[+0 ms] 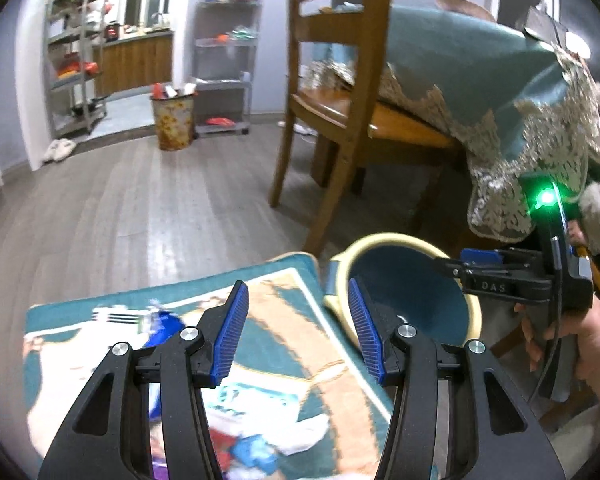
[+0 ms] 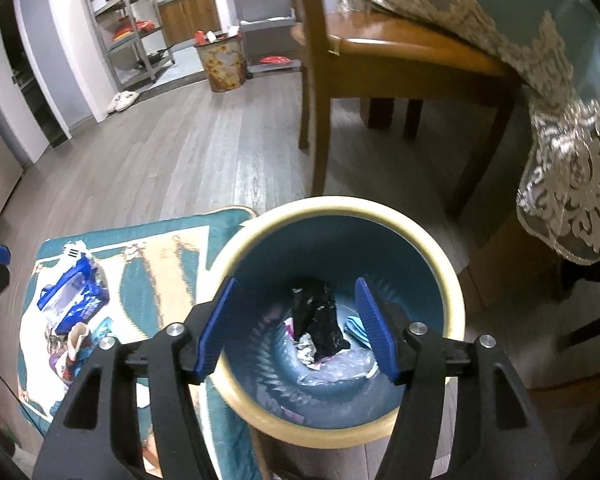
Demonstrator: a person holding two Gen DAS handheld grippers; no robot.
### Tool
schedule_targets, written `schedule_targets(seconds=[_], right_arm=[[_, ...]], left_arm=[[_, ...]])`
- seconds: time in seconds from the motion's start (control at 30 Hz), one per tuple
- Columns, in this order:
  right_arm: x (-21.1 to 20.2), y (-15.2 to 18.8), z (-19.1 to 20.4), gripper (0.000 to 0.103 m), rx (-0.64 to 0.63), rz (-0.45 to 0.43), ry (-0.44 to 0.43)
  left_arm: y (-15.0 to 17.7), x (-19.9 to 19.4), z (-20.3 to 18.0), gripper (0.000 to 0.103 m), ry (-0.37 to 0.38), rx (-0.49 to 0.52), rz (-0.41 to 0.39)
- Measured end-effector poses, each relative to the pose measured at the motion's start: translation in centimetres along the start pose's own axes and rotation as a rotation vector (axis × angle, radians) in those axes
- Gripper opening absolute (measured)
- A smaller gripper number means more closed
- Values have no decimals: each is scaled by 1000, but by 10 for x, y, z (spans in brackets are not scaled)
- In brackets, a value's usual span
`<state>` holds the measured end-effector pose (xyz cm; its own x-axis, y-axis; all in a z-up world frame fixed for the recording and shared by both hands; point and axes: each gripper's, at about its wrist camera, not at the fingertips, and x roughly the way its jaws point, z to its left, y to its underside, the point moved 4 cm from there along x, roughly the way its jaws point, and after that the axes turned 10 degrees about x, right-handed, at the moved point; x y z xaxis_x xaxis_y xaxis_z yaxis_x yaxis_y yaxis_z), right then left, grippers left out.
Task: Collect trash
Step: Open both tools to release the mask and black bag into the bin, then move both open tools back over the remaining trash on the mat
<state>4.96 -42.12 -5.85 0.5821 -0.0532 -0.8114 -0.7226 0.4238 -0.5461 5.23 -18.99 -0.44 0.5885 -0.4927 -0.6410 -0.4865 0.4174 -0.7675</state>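
Right gripper (image 2: pixel 294 322) hangs right over the bin (image 2: pixel 454 280), jaws apart with nothing pinched; a black wrapper (image 2: pixel 320 320) sits inside on other scraps. Left gripper (image 1: pixel 298 330) is spread and empty too, above the rug (image 1: pixel 276 320). Blue packet (image 2: pixel 74 290) and more litter lie on that rug beside the bin. I'd drop straight onto the packet, pinch its edge, lift clear before swinging over.

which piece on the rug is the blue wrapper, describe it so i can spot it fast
Start at the round blue bin with the cream rim beside the wooden chair. Left of it lies a patterned teal rug. Near the rug's far left corner is the blue wrapper: bright blue and white, crinkled, the largest piece there.
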Motion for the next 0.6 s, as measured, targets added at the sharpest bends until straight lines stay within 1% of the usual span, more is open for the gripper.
schedule_targets(seconds=[0.03, 0.07, 0.1, 0.2, 0.27, 0.33, 0.43, 0.47, 0.5, 0.6], right_arm=[[-2, 1, 6, 67, -9, -5, -3], [-3, 1, 10, 67, -14, -6, -5], [-4, 2, 16, 68, -22, -6, -8], [-6, 5, 32, 75, -45, -7, -21], [-9, 7, 46, 83, -62, -13, -36], [-14, 9, 61, 89, -82, -28, -62], [-17, 14, 83, 95, -117, -35, -84], [-17, 17, 92, 95, -132, -34, -89], [-17, 19, 99, 95, -145, -31, -98], [-16, 28, 122, 96, -176, -20, -125]], left_arm=[[1, -6, 6, 57, -8, -8, -5], [2, -13, 13, 65, -22, -17, -14], [3, -18, 19, 69, -32, -23, -21], [10, -34, 40, 70, -71, -43, -26], [15, -44, 56, 73, -103, -65, -28], [20, -53, 72, 76, -135, -91, -28], [28, -65, 93, 79, -179, -116, -27], [31, -69, 101, 81, -202, -122, -23], [35, -72, 106, 85, -220, -129, -19], [43, -80, 122, 88, -249, -150, -14]])
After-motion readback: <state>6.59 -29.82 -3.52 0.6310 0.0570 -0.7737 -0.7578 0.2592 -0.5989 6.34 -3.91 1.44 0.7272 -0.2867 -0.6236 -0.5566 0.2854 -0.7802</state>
